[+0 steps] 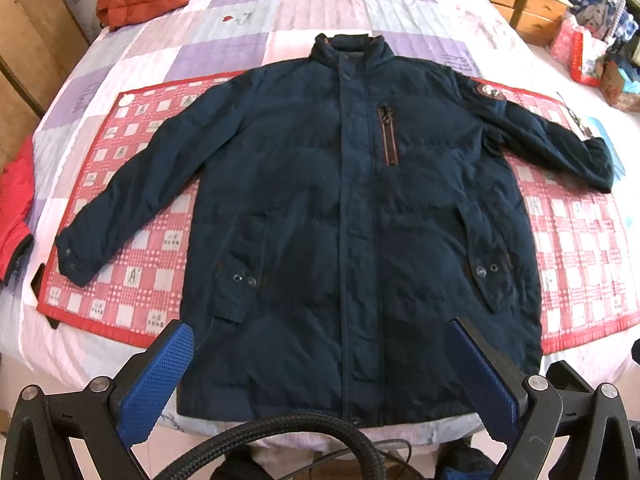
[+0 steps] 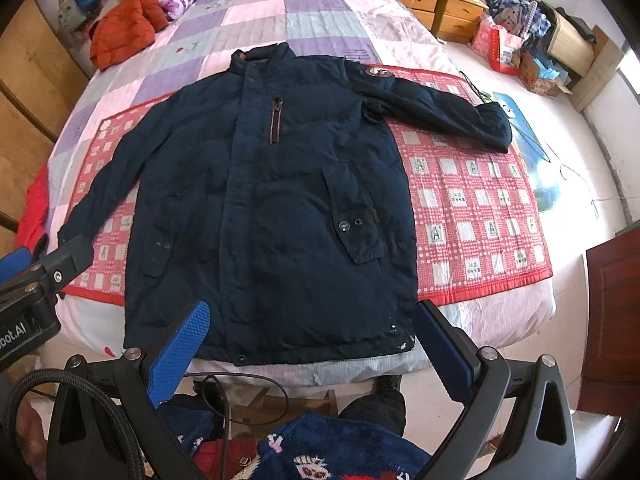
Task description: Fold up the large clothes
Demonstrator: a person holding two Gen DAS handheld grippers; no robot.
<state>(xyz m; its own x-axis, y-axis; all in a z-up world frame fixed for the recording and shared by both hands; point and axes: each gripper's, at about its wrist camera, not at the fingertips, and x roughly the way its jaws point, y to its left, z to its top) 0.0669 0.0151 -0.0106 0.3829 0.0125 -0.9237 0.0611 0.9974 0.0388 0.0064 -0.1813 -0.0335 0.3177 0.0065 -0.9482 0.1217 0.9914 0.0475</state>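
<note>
A large navy padded jacket (image 1: 320, 200) lies flat and face up on a red checked mat (image 1: 132, 264) on the bed, collar far, hem near, both sleeves spread out to the sides. It also shows in the right wrist view (image 2: 272, 200). My left gripper (image 1: 320, 332) is open and empty, hovering above the hem near the bed's front edge. My right gripper (image 2: 312, 312) is open and empty, also above the hem. The left gripper's body shows at the left edge of the right wrist view (image 2: 40, 280).
The bed has a purple and pink patchwork cover (image 2: 280, 12). An orange jacket (image 2: 124, 24) lies at the far left, a red garment (image 1: 16, 208) hangs off the left edge. Wooden drawers (image 2: 440, 8) and clutter (image 2: 520, 48) stand at the far right. A black cable (image 1: 280, 440) loops near me.
</note>
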